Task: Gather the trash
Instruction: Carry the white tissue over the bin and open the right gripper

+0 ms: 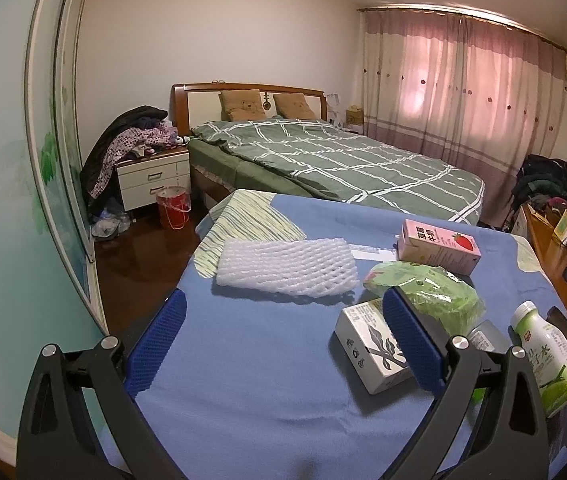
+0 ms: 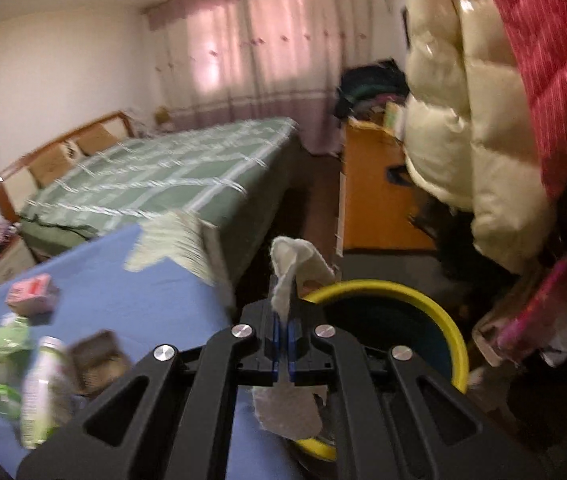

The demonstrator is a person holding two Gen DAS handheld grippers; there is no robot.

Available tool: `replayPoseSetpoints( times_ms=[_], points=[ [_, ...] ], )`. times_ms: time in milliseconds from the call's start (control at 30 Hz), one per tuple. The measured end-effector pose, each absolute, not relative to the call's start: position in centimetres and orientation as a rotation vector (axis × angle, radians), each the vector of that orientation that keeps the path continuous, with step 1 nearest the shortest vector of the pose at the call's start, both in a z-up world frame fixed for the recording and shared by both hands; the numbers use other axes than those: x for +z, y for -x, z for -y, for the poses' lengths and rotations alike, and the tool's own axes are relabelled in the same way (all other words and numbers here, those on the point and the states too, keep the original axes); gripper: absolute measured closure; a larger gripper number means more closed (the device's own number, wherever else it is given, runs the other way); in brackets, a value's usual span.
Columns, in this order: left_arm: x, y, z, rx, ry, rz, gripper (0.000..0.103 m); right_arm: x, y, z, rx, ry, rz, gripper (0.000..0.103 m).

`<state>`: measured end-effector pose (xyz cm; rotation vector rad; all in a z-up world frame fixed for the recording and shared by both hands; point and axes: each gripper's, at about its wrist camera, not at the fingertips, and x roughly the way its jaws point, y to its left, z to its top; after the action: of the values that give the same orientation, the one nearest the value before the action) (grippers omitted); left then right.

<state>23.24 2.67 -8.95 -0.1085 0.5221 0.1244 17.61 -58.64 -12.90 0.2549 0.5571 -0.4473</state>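
Observation:
My left gripper (image 1: 283, 324) is open and empty above the blue-covered table (image 1: 251, 380). Ahead of it lie a white foam net (image 1: 283, 267), a pink strawberry milk carton (image 1: 439, 246), a green plastic bag (image 1: 431, 292), a white carton (image 1: 371, 346) by the right finger, and a green-and-white bottle (image 1: 547, 356). My right gripper (image 2: 282, 320) is shut on a crumpled white tissue (image 2: 295, 260) and holds it over the near rim of a yellow-rimmed bin (image 2: 415, 312) beside the table. The carton (image 2: 31, 290) and bottle (image 2: 39, 392) show blurred at left.
A bed with a green plaid cover (image 1: 343, 160) stands beyond the table. A nightstand piled with clothes (image 1: 151, 176) and a red bucket (image 1: 173, 208) are at far left. A cream puffer jacket (image 2: 467, 100) hangs at right above the bin, near an orange cabinet (image 2: 375, 192).

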Motion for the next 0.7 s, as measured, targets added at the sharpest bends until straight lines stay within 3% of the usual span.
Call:
replayPoseSetpoints(
  times_ms=[133,167,267,300,433,533,700],
  points=[
    [-9.1,-23.4,-2.5,0.123,0.100,-0.529,0.006,-15.5,-18.4,59.9,-0.520,-0.264,-0.625,0.098],
    [-9.1,-23.4,-2.5,0.122,0.099,-0.529,0.006,-16.0,-18.5,60.3,-0.534,-0.269,-0.637,0.092],
    [-9.1,-23.5,-2.4,0.119,0.094,-0.532,0.006,-16.8,-18.2,60.9,-0.582,-0.282,-0.644,0.059],
    [-9.2,-23.5,-2.3,0.117,0.092,-0.533,0.006,-16.9,-18.1,60.8,-0.588,-0.285,-0.639,0.055],
    [-9.2,-23.5,-2.0,0.113,0.081,-0.532,0.006,-16.6,-16.8,59.9,-0.560,-0.344,-0.567,0.054],
    [-9.3,-23.6,-1.6,0.107,0.068,-0.536,0.006,-16.1,-15.9,58.2,-0.534,-0.325,-0.490,0.047],
    [-9.6,-23.5,-0.2,0.077,0.058,-0.559,0.006,-16.7,-16.8,56.4,-0.488,-0.273,-0.511,0.043]
  ],
)
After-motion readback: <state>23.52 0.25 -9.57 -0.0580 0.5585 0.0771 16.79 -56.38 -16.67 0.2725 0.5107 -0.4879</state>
